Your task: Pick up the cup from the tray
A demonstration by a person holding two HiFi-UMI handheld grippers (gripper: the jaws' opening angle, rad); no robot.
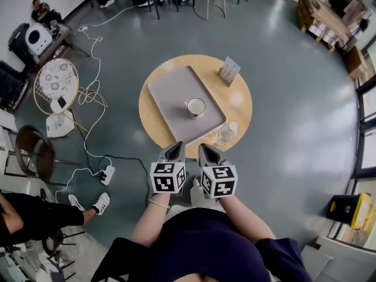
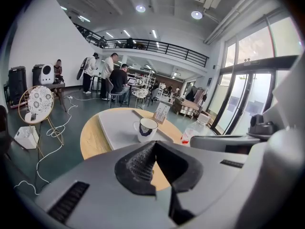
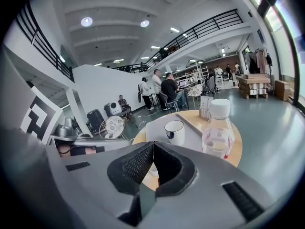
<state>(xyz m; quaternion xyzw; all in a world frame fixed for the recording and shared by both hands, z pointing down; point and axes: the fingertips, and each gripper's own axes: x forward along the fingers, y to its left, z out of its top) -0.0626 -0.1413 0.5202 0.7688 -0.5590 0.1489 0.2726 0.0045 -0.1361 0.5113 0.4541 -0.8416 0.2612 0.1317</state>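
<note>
A white cup (image 1: pixel 195 107) with a dark print stands upright on a grey tray (image 1: pixel 170 90) on the round wooden table (image 1: pixel 241 107). The cup (image 2: pixel 147 129) shows ahead in the left gripper view and, as the cup (image 3: pixel 174 131), in the right gripper view. My left gripper (image 1: pixel 174 151) and right gripper (image 1: pixel 208 154) hang side by side at the table's near edge, short of the tray. Both are shut with nothing between the jaws. The left gripper (image 2: pixel 153 144) and right gripper (image 3: pixel 153 146) show pads pressed together.
A clear plastic bottle (image 1: pixel 228 132) with a white cap stands on the table right of the tray, close to my right gripper, seen large as the bottle (image 3: pixel 218 132). A card stand (image 1: pixel 229 70) sits at the far right. Chairs, cables and a power strip (image 1: pixel 107 174) lie on the floor left.
</note>
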